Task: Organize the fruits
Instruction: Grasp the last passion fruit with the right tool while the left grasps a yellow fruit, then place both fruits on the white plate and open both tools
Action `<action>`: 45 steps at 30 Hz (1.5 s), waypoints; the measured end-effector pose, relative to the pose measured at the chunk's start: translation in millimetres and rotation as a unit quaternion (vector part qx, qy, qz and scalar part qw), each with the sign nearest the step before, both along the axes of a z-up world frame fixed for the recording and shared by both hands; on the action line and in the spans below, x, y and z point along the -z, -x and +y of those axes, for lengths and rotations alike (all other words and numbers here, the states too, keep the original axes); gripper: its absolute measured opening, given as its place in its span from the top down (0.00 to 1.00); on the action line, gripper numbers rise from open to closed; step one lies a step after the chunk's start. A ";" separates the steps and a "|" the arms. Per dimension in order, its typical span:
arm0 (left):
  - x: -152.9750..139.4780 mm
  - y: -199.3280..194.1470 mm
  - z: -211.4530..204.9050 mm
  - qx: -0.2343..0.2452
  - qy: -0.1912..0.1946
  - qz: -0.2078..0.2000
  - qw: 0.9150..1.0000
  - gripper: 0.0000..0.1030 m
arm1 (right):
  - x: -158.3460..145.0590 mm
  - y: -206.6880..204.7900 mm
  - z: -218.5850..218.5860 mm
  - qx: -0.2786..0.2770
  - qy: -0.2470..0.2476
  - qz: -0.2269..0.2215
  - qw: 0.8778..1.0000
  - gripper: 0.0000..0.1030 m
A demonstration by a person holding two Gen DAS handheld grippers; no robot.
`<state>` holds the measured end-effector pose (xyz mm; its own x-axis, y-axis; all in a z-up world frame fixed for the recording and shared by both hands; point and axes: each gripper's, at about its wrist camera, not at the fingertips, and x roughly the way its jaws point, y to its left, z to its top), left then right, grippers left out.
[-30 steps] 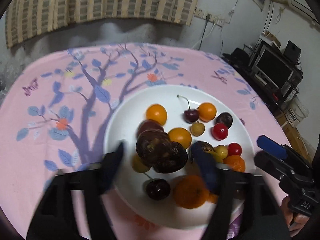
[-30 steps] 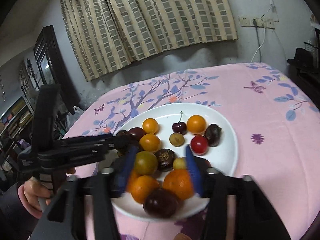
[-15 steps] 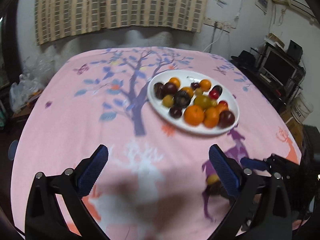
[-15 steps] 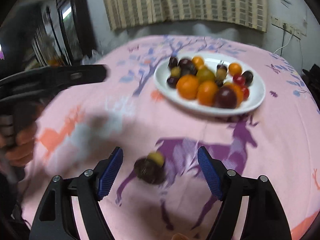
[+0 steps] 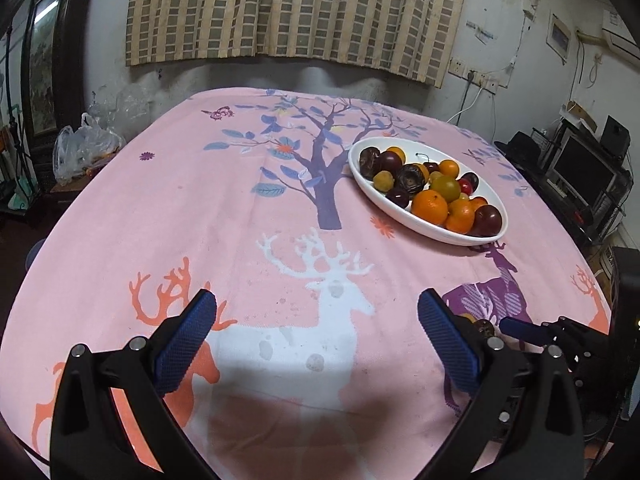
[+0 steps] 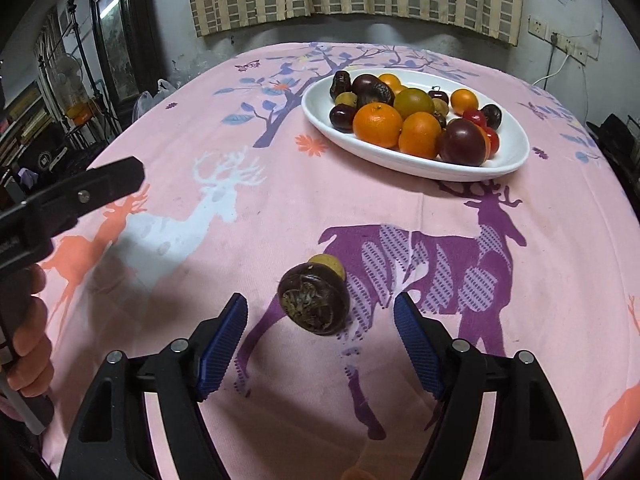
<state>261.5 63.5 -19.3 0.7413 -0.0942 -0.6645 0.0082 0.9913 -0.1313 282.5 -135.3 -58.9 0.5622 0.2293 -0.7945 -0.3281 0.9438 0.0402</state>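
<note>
- A round table wears a pink tablecloth (image 5: 240,208) printed with a blue tree and white, orange and purple deer.
- A white oval plate (image 6: 516,148) sits on the far right part of the cloth, heaped with fruit: oranges (image 6: 377,125), dark plums (image 6: 464,142), cherries and small yellow fruits.
- The left tongs (image 5: 316,340) hang low over the white deer, jaws spread wide, nothing between them.
- The right tongs (image 6: 320,336) are open too, over the purple deer.
- A dark wrinkled fruit (image 6: 314,304) lies on the cloth just ahead of the right tongs' blue pads, touching neither.
- A small yellow fruit (image 6: 328,263) rests right behind the dark one, touching it, well apart from the plate.
</note>
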 end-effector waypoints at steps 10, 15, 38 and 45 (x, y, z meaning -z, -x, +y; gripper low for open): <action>2.2 -1.4 -5.7 -0.003 -0.025 -0.003 1.000 0.04 | 0.3 7.4 -16.0 -0.005 -0.030 0.016 0.999 0.66; 6.4 -0.6 -15.5 0.023 -0.029 0.000 0.999 0.04 | -7.7 13.9 -48.7 0.031 -0.068 0.007 0.997 0.66; 55.5 -26.9 -138.0 0.215 -0.079 0.067 0.971 0.65 | -18.0 13.9 -90.2 0.083 -0.112 -0.003 0.990 0.65; 54.6 -18.3 -148.0 0.196 -0.106 0.058 0.973 0.77 | -13.2 10.5 -92.9 0.090 -0.108 0.000 0.990 0.65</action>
<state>279.8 -84.5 -74.0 0.5948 -0.2064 -0.7769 0.3894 0.9195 0.0539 272.0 -228.3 -45.6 0.6097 0.2894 -0.7379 -0.1551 0.9565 0.2470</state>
